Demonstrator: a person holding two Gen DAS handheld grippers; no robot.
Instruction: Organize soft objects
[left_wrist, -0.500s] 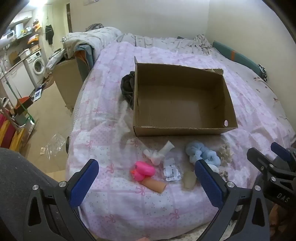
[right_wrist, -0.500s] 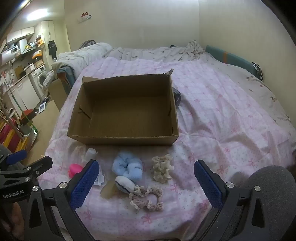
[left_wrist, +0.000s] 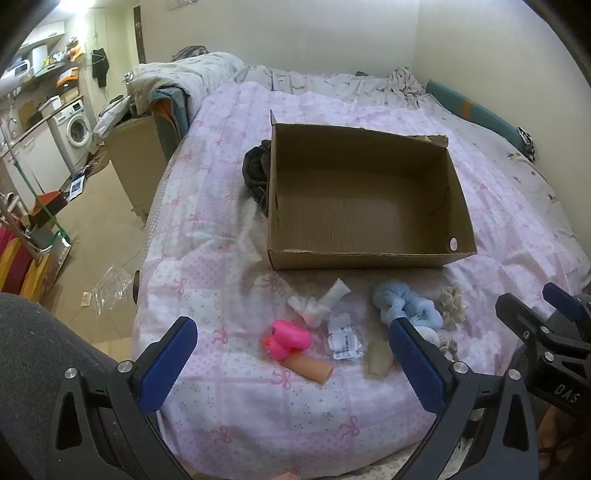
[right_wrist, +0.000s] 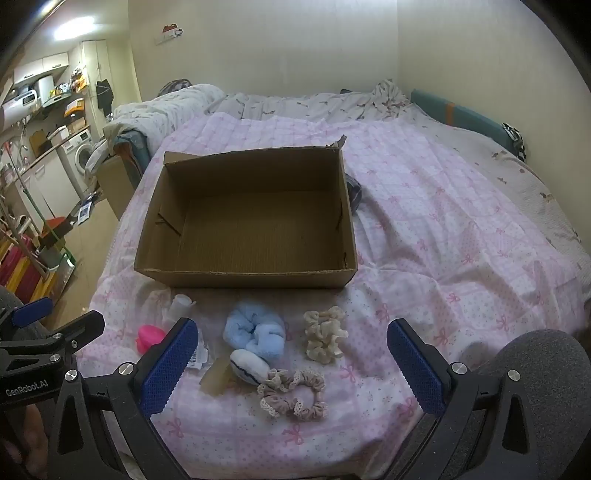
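Observation:
An empty open cardboard box (left_wrist: 369, 258) (right_wrist: 243, 275) sits on the pink bedspread. In front of it lie a pink rubber duck (left_wrist: 286, 338) (right_wrist: 149, 336), a white sock-like piece (left_wrist: 319, 304), a blue scrunchie (left_wrist: 406, 306) (right_wrist: 255, 332), a cream scrunchie (right_wrist: 323, 334) (left_wrist: 452, 306), a beige lace scrunchie (right_wrist: 291, 393), a white-and-blue puff (right_wrist: 249, 363), a tan tube (left_wrist: 310, 367) and a small plastic packet (left_wrist: 343, 338). My left gripper (left_wrist: 291, 367) is open and empty above the duck. My right gripper (right_wrist: 293, 363) is open and empty above the scrunchies.
A dark cloth bundle (left_wrist: 255, 170) lies against the box's left side. The bed's left edge drops to a floor with a plastic bag (left_wrist: 110, 288). A washing machine (left_wrist: 75, 131) and shelves stand far left. Rumpled bedding (right_wrist: 295, 101) lies behind.

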